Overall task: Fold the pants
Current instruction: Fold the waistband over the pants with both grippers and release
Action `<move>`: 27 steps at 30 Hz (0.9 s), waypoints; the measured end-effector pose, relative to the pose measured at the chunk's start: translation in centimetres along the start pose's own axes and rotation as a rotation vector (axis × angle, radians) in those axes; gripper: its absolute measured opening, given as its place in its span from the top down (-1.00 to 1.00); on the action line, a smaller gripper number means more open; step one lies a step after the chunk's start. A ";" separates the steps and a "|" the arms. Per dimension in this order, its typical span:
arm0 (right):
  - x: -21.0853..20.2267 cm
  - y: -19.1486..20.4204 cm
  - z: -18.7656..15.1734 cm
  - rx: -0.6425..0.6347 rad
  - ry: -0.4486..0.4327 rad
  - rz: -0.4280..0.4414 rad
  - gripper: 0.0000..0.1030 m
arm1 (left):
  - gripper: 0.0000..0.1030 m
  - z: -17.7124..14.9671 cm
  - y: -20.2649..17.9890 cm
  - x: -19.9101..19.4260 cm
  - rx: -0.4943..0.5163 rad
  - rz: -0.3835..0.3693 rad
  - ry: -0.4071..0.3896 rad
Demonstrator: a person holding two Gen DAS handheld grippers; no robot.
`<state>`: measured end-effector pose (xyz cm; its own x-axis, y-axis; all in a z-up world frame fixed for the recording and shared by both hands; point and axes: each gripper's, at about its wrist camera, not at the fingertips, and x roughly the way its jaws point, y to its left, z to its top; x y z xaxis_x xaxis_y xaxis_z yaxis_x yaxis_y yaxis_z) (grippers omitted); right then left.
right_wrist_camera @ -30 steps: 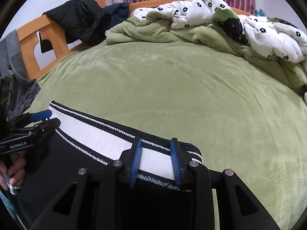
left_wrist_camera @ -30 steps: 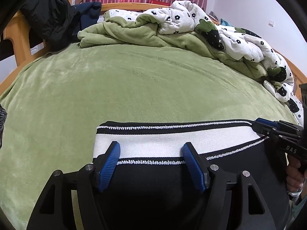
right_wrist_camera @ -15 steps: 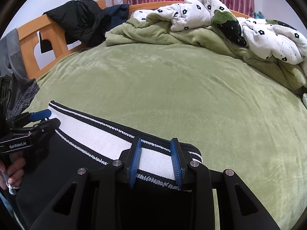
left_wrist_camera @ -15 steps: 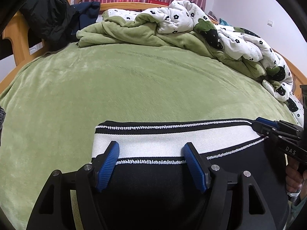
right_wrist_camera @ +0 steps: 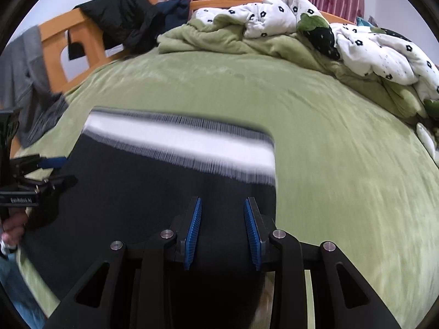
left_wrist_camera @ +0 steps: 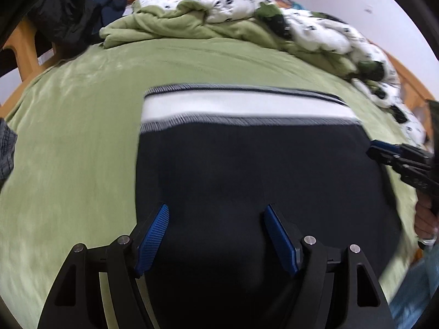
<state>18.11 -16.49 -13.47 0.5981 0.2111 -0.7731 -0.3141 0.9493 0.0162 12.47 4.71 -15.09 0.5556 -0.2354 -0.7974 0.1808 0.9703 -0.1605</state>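
Note:
Black pants [left_wrist_camera: 255,170] with a white, black-edged waistband [left_wrist_camera: 241,108] lie flat on the green bed cover; they also show in the right wrist view [right_wrist_camera: 153,181], waistband [right_wrist_camera: 178,139] on the far side. My left gripper [left_wrist_camera: 215,240] is open, hovering above the black cloth near its left edge, holding nothing. My right gripper [right_wrist_camera: 222,233] is open with a narrower gap, above the cloth near its right edge, holding nothing. Each gripper shows in the other's view, the right one [left_wrist_camera: 395,159] and the left one [right_wrist_camera: 41,175], beside the pants.
The green bed cover [right_wrist_camera: 315,137] spreads wide beyond the waistband. A rumpled green blanket and white flowered duvet [right_wrist_camera: 288,24] lie at the far side. A dark jacket [right_wrist_camera: 123,19] hangs on the wooden bed frame [right_wrist_camera: 55,52]. Grey clothing [right_wrist_camera: 24,82] lies at left.
Both grippers have pulled back from the waistband toward me and stand over the black cloth. The right gripper's fingers have widened. The waistband lies farther away on the bed.

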 end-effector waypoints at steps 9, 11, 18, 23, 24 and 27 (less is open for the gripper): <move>-5.6 1.1 -8.6 0.040 0.050 -0.004 0.38 | -0.36 -8.8 -2.4 -6.7 0.076 0.011 -0.050; -5.8 1.5 -10.0 0.037 0.089 -0.006 0.38 | -0.36 -9.8 -1.7 -7.5 0.060 0.016 -0.024; -8.2 1.3 -11.5 0.089 0.053 -0.015 0.38 | -0.32 -13.2 -0.1 -8.2 0.136 0.191 0.034; -8.5 1.2 -10.6 0.106 0.027 -0.016 0.38 | -0.32 -12.6 -0.9 -8.3 0.168 0.202 0.015; -8.4 1.2 -10.5 0.107 0.028 -0.019 0.38 | -0.32 -12.4 -1.1 -8.1 0.180 0.205 0.010; -7.9 1.2 -10.2 0.112 0.040 -0.017 0.38 | -0.24 -11.8 -2.1 -6.9 0.218 0.216 0.005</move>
<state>5.46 -19.43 -13.79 0.5723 0.1874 -0.7983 -0.2183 0.9732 0.0720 -1.34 4.93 -16.08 0.5962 -0.0237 -0.8025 0.2292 0.9630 0.1418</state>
